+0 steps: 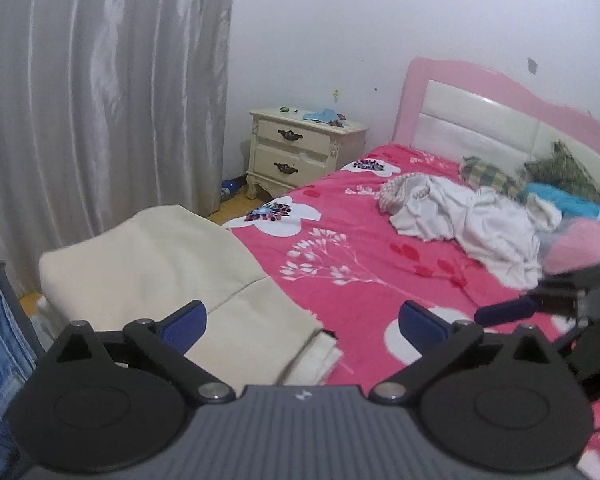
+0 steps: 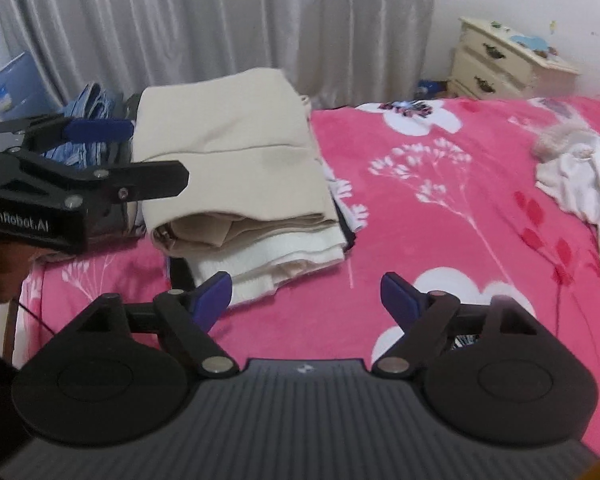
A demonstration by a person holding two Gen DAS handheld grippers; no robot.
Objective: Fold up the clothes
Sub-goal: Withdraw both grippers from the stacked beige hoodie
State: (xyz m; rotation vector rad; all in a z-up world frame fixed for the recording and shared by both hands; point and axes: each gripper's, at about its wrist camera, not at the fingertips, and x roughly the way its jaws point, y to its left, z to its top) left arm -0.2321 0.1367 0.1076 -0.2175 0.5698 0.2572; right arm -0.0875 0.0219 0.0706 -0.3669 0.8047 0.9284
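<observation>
A stack of folded cream and beige clothes (image 2: 236,184) lies at the near left corner of the pink flowered bed (image 2: 460,220); it also shows in the left wrist view (image 1: 172,276). A heap of unfolded white clothes (image 1: 472,220) lies farther up the bed, seen at the right edge of the right wrist view (image 2: 580,184). My left gripper (image 1: 302,324) is open and empty, just above the folded stack's near edge. My right gripper (image 2: 306,296) is open and empty over bare bedspread, right of the stack. The left gripper also shows in the right wrist view (image 2: 156,152).
A cream nightstand (image 1: 300,152) stands by the pink headboard (image 1: 500,120). Grey curtains (image 2: 204,20) hang behind the bed. Blue jeans (image 2: 88,112) lie left of the stack. Pillows and a teal cloth (image 1: 560,196) lie near the headboard. A blue box (image 2: 16,84) sits at far left.
</observation>
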